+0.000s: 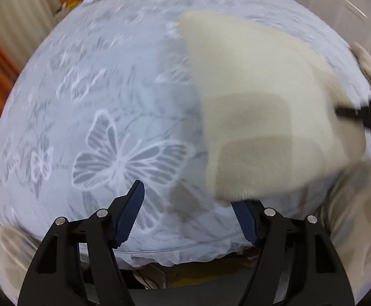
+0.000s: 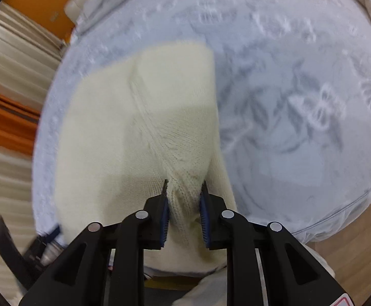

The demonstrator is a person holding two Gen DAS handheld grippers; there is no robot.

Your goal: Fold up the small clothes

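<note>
Pinching a bunched fold of the cream knit garment point(image 2: 139, 132), the right gripper point(image 2: 184, 191) holds its near edge on the butterfly bedspread point(image 1: 96, 117). Left gripper point(image 1: 188, 199) stands spread, empty; the garment's hem lies at its right finger point(image 1: 244, 219), long axis running away.

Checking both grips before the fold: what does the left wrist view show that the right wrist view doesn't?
Left wrist only: the left gripper open at the cream knitted garment's hem.
Right wrist only: the right gripper shut on a bunched ridge of the garment.
Both: the garment on the pale blue butterfly-print bedsheet.
</note>
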